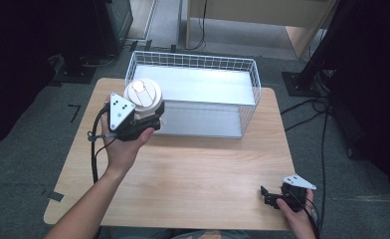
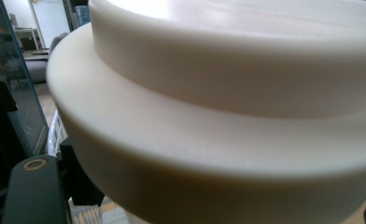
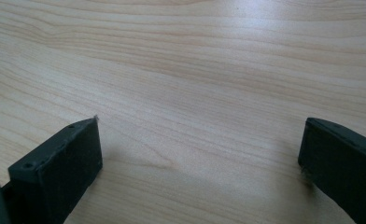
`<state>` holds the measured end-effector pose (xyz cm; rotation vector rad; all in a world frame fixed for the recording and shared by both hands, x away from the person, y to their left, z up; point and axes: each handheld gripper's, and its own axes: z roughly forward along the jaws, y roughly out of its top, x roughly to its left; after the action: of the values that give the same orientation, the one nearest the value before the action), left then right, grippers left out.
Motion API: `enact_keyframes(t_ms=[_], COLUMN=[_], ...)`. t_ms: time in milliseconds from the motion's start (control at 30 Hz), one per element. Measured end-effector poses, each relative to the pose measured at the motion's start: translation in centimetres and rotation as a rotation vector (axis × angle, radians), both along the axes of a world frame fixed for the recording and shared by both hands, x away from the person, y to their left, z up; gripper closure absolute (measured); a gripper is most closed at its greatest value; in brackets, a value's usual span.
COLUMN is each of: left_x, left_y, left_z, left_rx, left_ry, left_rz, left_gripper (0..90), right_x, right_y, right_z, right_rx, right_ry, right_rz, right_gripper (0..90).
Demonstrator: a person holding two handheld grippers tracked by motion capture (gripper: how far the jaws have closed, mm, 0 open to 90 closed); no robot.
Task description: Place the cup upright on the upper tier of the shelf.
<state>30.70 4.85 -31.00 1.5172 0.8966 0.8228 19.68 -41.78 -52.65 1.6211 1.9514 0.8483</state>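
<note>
A white lidded cup [image 1: 143, 93] stands upright in my left gripper [image 1: 150, 117], whose jaws are shut on its body just below the lid. It is held up at the front left corner of the white wire basket [image 1: 255, 79]. In the left gripper view the cup's lid [image 2: 218, 116] looms very close, with one black finger [image 2: 31, 186] at the lower left. My right gripper [image 1: 266, 194] rests low at the table's front right corner. It stands open, and bare wood shows between its jaws [image 3: 200, 154].
The wire basket sits at the back middle of the wooden table [image 1: 198, 169] and has a pale flat floor. Cables [image 1: 322, 124] and dark stands lie on the carpet around the table. A glass-fronted cabinet [image 2: 8, 93] shows behind the cup.
</note>
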Motion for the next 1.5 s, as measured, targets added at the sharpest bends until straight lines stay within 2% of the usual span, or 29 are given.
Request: enact_keyframes(t_ms=[133,700,933,1333,1500], left_x=[0.5,2.0,2.7,4.9,6.3], left_y=[-0.1,-1.6,-2.0,-3.1,-3.5], left_z=[0.5,2.8,3.5,4.1,4.5], left_rx=[-0.015,-0.022,-0.039,-0.013,0.004], left_ry=[-0.004,-0.025,-0.016,-0.016,-0.032], left_rz=[0.005,-0.003,-0.005,0.027,0.059], left_gripper=[15.9,16.0,16.0,16.0,16.0], right_x=[0.0,-0.1,-0.1,-0.1,-0.1], right_y=[0.0,0.1,0.1,0.1,0.1], right_z=[0.0,0.0,0.0,0.0,0.0], right_rx=[0.002,-0.003,-0.005,-0.003,-0.005], right_ry=[0.0,-0.001,-0.001,-0.004,-0.002], right_rz=[0.001,0.013,0.012,0.013,0.011], right_gripper=[0.0,0.0,0.0,0.2,0.3])
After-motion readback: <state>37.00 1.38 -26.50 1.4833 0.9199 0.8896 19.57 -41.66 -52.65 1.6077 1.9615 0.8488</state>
